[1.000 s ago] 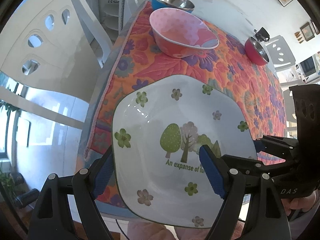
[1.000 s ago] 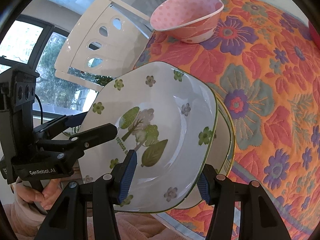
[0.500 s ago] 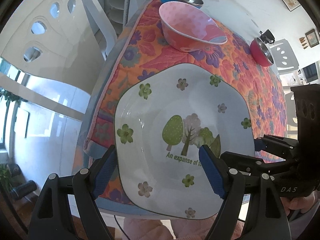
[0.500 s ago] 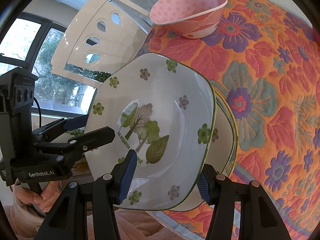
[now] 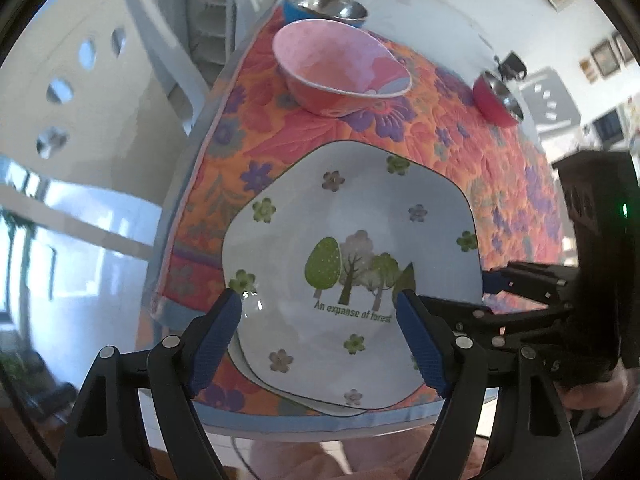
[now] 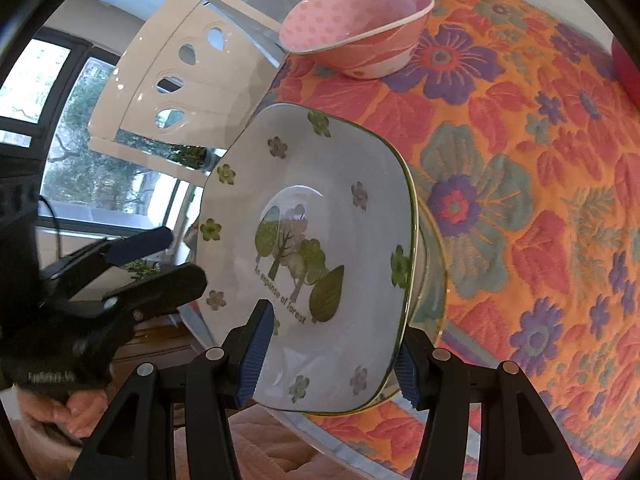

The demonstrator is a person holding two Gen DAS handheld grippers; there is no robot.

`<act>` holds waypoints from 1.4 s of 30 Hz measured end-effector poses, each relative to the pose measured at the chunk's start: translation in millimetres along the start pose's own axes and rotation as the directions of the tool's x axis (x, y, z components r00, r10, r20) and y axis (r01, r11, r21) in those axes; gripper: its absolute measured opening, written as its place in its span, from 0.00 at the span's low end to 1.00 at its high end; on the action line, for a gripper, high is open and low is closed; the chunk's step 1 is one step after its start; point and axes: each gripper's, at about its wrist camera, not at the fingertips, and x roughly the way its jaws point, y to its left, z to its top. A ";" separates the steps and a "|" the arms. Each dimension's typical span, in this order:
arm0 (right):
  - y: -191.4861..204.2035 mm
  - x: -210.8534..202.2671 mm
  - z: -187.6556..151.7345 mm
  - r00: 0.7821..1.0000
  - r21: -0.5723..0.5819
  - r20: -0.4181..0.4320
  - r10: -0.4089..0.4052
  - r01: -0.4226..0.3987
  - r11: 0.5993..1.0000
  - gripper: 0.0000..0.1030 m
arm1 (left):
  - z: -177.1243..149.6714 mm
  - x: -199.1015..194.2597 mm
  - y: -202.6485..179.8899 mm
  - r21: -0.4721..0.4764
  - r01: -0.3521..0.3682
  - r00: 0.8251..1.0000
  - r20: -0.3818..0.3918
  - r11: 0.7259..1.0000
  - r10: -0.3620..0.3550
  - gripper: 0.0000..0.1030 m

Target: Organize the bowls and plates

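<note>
A white square plate with a forest print (image 5: 352, 248) (image 6: 316, 248) lies on top of a second similar plate (image 6: 430, 280) near the table's front edge. My left gripper (image 5: 320, 320) and my right gripper (image 6: 326, 354) each have their blue-padded jaws spread around an edge of the top plate. Whether the pads touch it does not show. A pink dotted bowl (image 5: 340, 68) (image 6: 360, 36) stands behind the plates.
A floral orange cloth (image 6: 520, 160) covers the table. A blue steel bowl (image 5: 326, 4) sits behind the pink bowl, a red steel bowl (image 5: 496, 100) at the right. A white chair (image 6: 168, 80) stands by the table's left side.
The top plate has come down and forward onto the lower plate. Both grippers moved back toward the table's front edge with it.
</note>
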 end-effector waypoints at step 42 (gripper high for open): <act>-59.1 -129.0 98.7 0.963 0.012 0.100 0.250 -0.252 0.968 0.52 | 123.1 -26.2 15.4 -0.253 -0.129 0.990 -0.086 0.959 0.111 0.77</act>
